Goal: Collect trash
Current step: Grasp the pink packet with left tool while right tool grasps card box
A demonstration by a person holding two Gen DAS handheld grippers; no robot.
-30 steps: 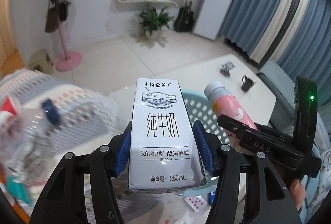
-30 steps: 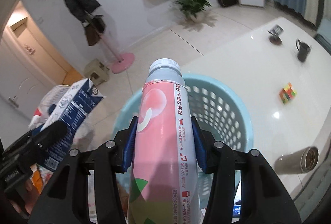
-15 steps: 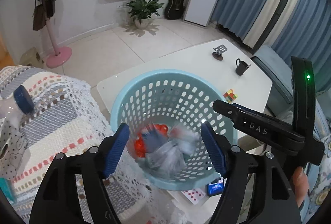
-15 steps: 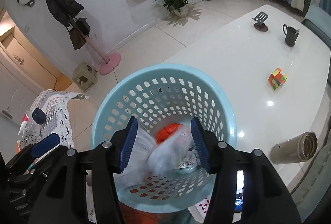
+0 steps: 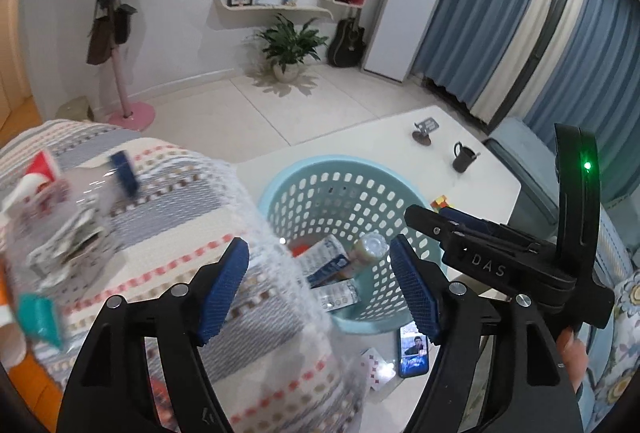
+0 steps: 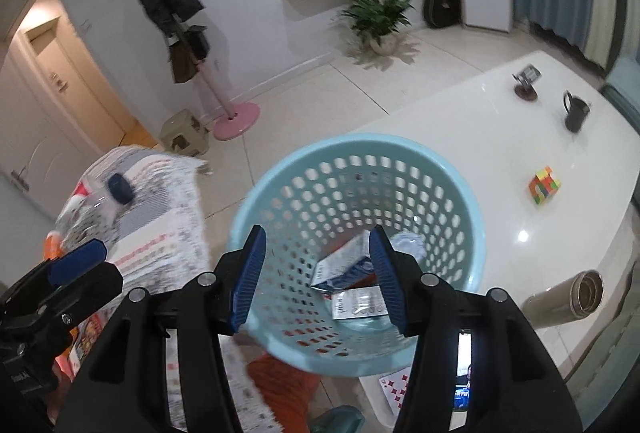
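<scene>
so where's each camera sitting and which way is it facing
Left wrist: on the left gripper, looking down past its open fingers at the cloth and basket; the right gripper and a thumb show at right.
Right wrist: on the right gripper, open, above the basket, looking down into it; the left gripper shows at lower left.
Shared: basket, carton, mug, cube, plant.

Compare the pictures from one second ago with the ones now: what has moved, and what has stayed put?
Both grippers let go. The left gripper dropped its milk carton and the right gripper its pink bottle; both now lie inside the blue basket, and both grippers are open and empty above it. The basket, mug and puzzle cube stayed where they were on the white table.
</scene>
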